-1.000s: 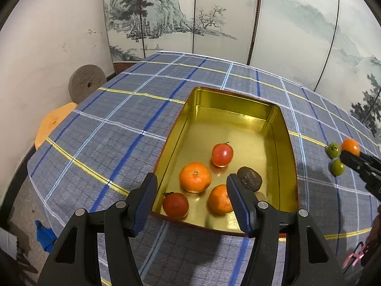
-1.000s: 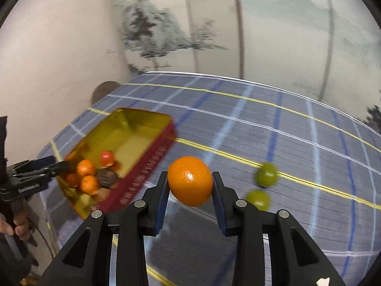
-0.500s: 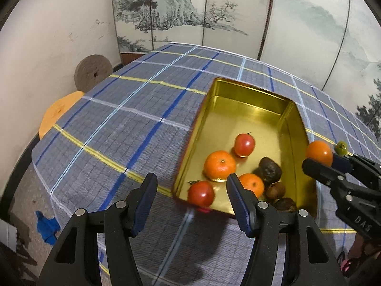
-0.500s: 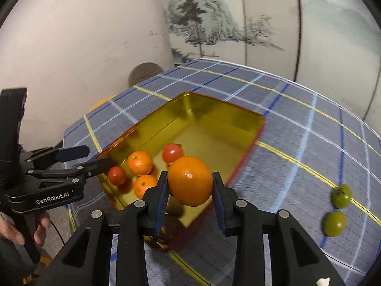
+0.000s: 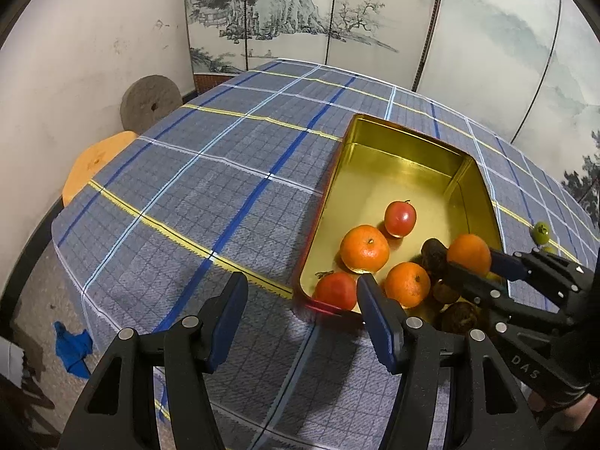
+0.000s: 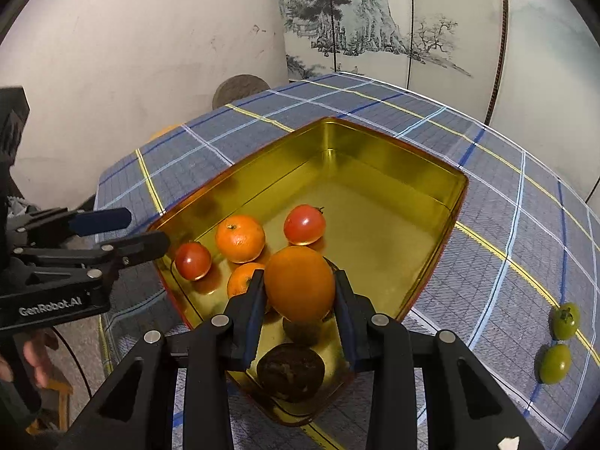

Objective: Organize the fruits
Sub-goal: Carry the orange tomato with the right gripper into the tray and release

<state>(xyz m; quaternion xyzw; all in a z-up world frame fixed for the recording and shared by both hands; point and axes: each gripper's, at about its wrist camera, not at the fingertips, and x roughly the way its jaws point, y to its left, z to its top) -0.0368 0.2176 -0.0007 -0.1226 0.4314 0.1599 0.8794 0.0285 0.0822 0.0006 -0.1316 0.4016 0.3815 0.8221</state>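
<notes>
Left wrist view: left gripper point(image 5: 302, 313) spread wide, empty, just beside the gold tin point(image 5: 408, 150) holding oranges and tomatoes. Right wrist view: right gripper point(image 6: 299, 296) clamped on an orange point(image 6: 299, 283) above the tin point(image 6: 378, 142); two green fruits point(image 6: 558, 341) on the plaid cloth point(image 6: 487, 225).

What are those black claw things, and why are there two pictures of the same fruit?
Those claws are hand-held grabbers, one in each of a person's hands, each carrying its own camera. One picture looks along the open left gripper, the other along the right gripper. The right one squeezes a round orange tangerine above a shiny gold metal tin. Inside lie more tangerines, red tomatoes and dark brown fruits. Two small green tomatoes wait on the blue checked tablecloth.
</notes>
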